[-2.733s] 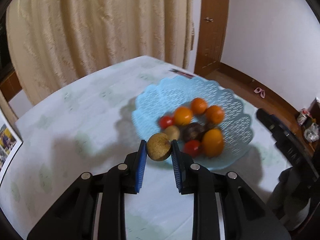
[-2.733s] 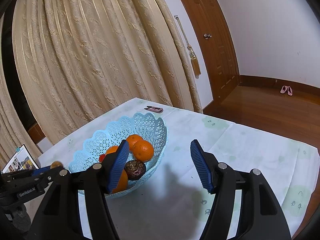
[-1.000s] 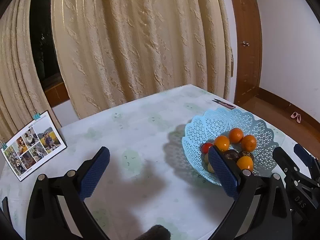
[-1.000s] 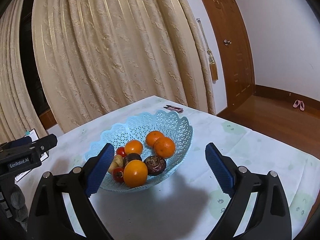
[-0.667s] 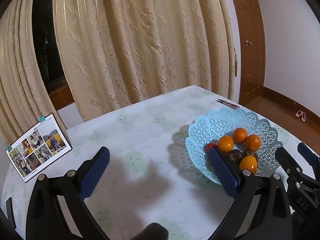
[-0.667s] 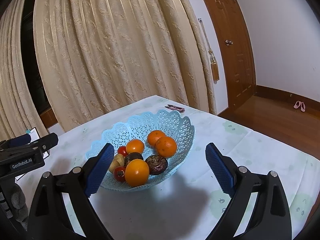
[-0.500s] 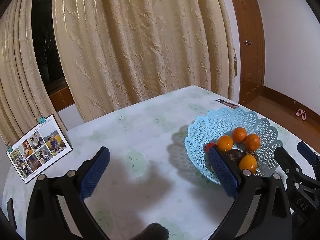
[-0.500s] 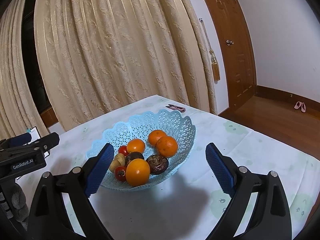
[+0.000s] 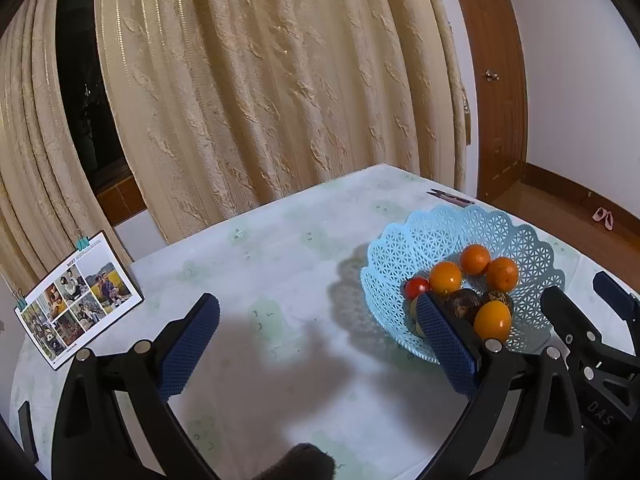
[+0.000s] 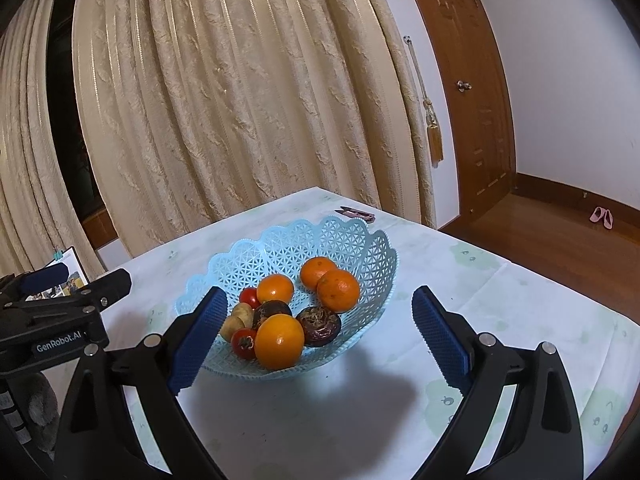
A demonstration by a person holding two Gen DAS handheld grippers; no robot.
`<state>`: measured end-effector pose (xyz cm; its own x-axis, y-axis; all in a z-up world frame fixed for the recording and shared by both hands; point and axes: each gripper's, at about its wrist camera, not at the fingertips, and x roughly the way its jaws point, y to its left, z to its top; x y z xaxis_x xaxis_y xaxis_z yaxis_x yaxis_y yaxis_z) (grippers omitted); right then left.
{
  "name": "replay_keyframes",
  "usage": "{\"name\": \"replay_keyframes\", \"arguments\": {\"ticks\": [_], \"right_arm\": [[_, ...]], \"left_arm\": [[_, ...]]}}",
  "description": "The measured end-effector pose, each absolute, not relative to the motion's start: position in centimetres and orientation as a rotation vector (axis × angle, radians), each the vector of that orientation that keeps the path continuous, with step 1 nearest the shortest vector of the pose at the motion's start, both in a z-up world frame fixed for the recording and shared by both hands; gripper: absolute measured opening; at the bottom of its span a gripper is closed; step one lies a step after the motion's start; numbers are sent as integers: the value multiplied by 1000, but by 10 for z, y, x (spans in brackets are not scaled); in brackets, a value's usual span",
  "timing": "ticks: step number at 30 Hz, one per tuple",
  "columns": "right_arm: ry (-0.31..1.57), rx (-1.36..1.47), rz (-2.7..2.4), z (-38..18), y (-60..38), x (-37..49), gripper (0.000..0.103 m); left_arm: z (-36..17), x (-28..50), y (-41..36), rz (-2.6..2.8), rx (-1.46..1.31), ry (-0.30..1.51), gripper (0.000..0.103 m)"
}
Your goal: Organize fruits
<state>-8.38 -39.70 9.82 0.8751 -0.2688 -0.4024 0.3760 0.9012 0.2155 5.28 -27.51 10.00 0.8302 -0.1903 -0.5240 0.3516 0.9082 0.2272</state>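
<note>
— What changed since 2.7 seconds ago?

— The left gripper point(image 9: 316, 344) held a brown fruit then; now its jaws are spread wide and empty, pulled back over bare tablecloth point(image 9: 280, 264). That brown fruit point(image 10: 237, 321) now lies in the blue basket point(image 10: 348, 236).

— And the right gripper point(image 10: 318, 338)?

— Wide apart too, holding nothing. The basket sits just beyond, between its fingertips, toward the left one.

— Near to far in the basket?

— A large orange point(image 10: 279, 341) and a tomato point(image 10: 244, 343) nearest, two dark fruits point(image 10: 323, 325) behind, then three more oranges point(image 10: 338, 290). Farther off, a photo card point(image 9: 78, 300) stands far left by the curtain point(image 9: 260, 88).
</note>
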Motion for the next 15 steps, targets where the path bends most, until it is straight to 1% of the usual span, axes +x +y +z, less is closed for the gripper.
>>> {"name": "replay_keyframes", "arguments": {"ticks": [3, 5, 15], "right_arm": [[381, 290, -336, 98, -397, -83, 96], [383, 287, -332, 98, -396, -82, 99], [404, 277, -304, 97, -395, -79, 99]], "left_arm": [[98, 52, -277, -296, 332, 519, 98], [96, 51, -279, -296, 338, 519, 98], [94, 50, -282, -287, 360, 510, 98]]}}
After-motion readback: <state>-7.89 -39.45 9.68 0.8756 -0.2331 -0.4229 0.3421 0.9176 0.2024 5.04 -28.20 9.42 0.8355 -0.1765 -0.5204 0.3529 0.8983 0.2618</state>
